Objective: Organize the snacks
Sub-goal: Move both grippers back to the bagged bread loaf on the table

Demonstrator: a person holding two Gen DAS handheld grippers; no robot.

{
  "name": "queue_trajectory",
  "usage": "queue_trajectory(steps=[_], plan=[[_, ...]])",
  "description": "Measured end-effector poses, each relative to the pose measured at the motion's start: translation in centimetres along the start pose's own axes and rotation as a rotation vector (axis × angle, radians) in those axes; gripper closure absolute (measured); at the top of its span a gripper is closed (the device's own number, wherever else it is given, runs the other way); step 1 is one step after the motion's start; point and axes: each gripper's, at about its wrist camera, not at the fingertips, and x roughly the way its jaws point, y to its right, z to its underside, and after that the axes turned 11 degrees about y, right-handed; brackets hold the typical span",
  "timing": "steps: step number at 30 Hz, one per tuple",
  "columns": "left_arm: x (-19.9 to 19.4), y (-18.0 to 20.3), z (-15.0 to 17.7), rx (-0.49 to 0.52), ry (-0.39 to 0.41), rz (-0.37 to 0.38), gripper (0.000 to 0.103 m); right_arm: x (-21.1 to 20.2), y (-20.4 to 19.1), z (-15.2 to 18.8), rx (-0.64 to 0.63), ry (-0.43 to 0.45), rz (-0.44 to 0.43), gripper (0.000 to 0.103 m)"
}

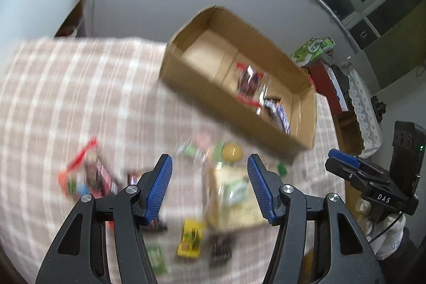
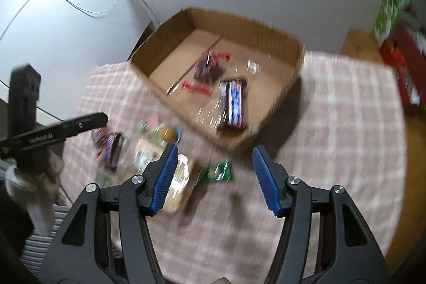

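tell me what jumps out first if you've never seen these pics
The open cardboard box at the far side of the checked tablecloth draws the eye, with a red packet and a blue-labelled bar already inside. Nearer, a blurred heap of loose snacks lies on the cloth. Both the left gripper and right gripper hang open and empty above it.

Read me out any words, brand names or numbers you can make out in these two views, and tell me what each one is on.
"DAS": white letters on the black body of the right gripper, seen from the left wrist.
Print on the left gripper's black side: blurred, unreadable.
Snack wrappers in the cardboard box and on the checked cloth: all motion-blurred, unreadable.
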Motion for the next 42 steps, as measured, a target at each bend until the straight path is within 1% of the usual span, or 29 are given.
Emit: queue_trajectory(steps=[2, 3, 5, 6, 7, 10, 15, 18, 23, 24, 26, 29, 32, 35, 39, 42], plan=[[-0.3, -0.7, 1.4, -0.045, -0.014, 0.016, 0.045, 0.3, 0.3, 1.6, 0.041, -0.028, -0.023, 0.043], [-0.2, -1.0, 2.0, -0.067, -0.025, 0.026, 0.045, 0.5, 0.5, 2.2, 0.065, -0.042, -0.036, 0.045], [0.2, -1.5, 2.9, -0.117, -0.05, 0.046, 0.046, 1.3, 1.3, 3.3, 0.152, -0.074, -0.084, 0.048], [0.5, -1.8, 3.3, -0.139, -0.059, 0.054, 0.047, 1.6, 1.6, 3.6, 0.191, -0.084, -0.106, 0.05], [0.7, -2.0, 3.5, -0.161, -0.066, 0.063, 0.047, 2.1, 2.1, 3.9, 0.24, -0.094, -0.13, 0.054], [1.0, -2.1, 3.3, -0.188, -0.065, 0.094, 0.047, 3.0, 2.5, 4.0, 0.312, -0.104, -0.17, 0.064], [2.5, -2.2, 2.1, -0.234, -0.089, 0.132, 0.048, 4.6, 2.6, 3.5, 0.359, -0.109, -0.179, 0.065], [3.0, -2.0, 2.1, -0.219, -0.102, 0.135, 0.049, 5.3, 2.3, 3.3, 0.365, -0.117, -0.188, 0.068], [4.0, -1.1, 2.2, -0.185, -0.142, 0.15, 0.053, 6.7, 1.5, 3.3, 0.346, -0.16, -0.191, 0.071], [4.1, -0.9, 2.2, -0.177, -0.149, 0.154, 0.056, 6.7, 1.4, 3.4, 0.346, -0.167, -0.194, 0.074], [4.2, -0.4, 2.4, -0.16, -0.161, 0.16, 0.058, 6.9, 1.1, 3.4, 0.337, -0.174, -0.198, 0.074], [4.3, 0.4, 2.8, -0.121, -0.171, 0.145, 0.058, 7.0, 0.8, 3.4, 0.323, -0.175, -0.194, 0.075], [4.5, 0.4, 2.9, -0.113, -0.183, 0.138, 0.058, 7.2, 0.5, 3.3, 0.316, -0.19, -0.17, 0.079], [4.3, 0.6, 3.2, -0.094, -0.187, 0.114, 0.06, 7.1, 0.7, 3.5, 0.324, -0.2, -0.17, 0.079], [4.3, 0.5, 3.8, -0.08, -0.197, 0.119, 0.06, 6.7, 1.0, 3.8, 0.319, -0.209, -0.188, 0.079], [4.4, 0.9, 4.0, -0.069, -0.199, 0.122, 0.06, 7.0, 0.1, 3.8, 0.288, -0.22, -0.196, 0.079]])
